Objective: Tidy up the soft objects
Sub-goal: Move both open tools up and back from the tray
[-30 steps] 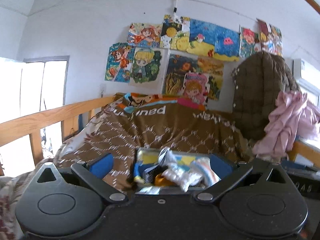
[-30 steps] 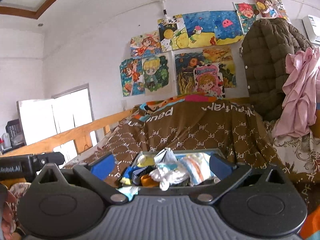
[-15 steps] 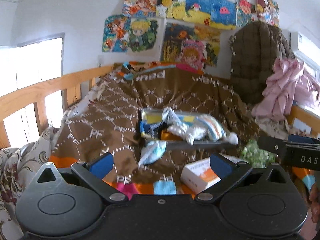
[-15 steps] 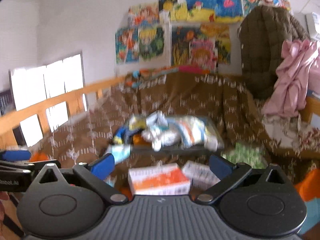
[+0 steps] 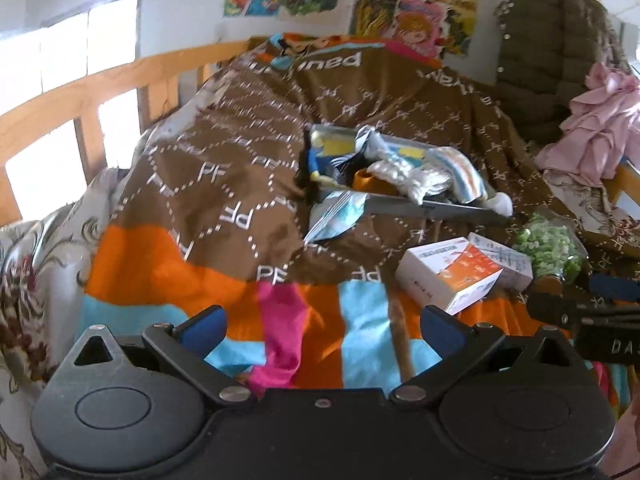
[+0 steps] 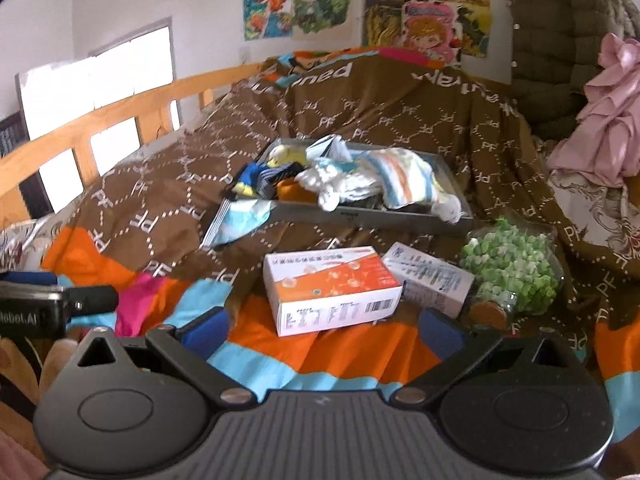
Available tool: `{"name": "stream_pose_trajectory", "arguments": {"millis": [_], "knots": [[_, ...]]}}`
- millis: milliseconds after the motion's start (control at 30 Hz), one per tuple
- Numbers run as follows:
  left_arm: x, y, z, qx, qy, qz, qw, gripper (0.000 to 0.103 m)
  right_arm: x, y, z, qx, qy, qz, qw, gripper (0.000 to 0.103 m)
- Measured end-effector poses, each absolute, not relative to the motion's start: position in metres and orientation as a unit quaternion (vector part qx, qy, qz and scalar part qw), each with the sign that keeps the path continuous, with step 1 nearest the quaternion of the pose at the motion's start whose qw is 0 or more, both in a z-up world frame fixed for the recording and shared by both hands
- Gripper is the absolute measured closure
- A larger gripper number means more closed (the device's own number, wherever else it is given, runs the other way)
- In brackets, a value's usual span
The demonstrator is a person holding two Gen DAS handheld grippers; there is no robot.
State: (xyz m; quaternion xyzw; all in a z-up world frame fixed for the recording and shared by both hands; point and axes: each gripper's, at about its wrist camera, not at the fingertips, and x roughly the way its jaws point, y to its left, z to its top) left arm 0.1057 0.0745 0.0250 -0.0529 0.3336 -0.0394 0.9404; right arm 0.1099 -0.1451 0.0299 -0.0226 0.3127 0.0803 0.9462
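A grey tray [image 6: 360, 216] on the brown bedspread holds a heap of soft things: a striped cloth [image 6: 404, 176], a white cloth [image 6: 340, 184], dark blue socks [image 6: 272, 178] and an orange piece. It also shows in the left wrist view [image 5: 440, 210]. A light blue packet [image 6: 240, 220] lies against the tray's front left corner. A pink sock [image 5: 280, 332] lies just ahead of my left gripper [image 5: 320, 326], which is open and empty. My right gripper [image 6: 324, 328] is open and empty, near an orange and white box [image 6: 328, 288].
A second white box [image 6: 428, 280] and a jar of green pieces [image 6: 512, 272] lie right of the orange box. A wooden bed rail [image 6: 100, 120] runs along the left. A brown jacket [image 6: 572, 40] and pink cloth [image 6: 608, 120] hang at the right.
Both grippers have pulled back and tilted down from the tray. The boxes, jar and pink sock have come into view. Both stay open.
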Motion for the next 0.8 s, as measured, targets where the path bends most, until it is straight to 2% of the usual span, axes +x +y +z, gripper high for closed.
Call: {"name": "stream_pose_trajectory", "arguments": {"millis": [800], "knots": [[0.117,0.083,0.029,-0.106,0.341,-0.045,0.933,0.001,0.108,-0.117,0.030,-0.073,0.294,0.157,0.940,0.000]]}}
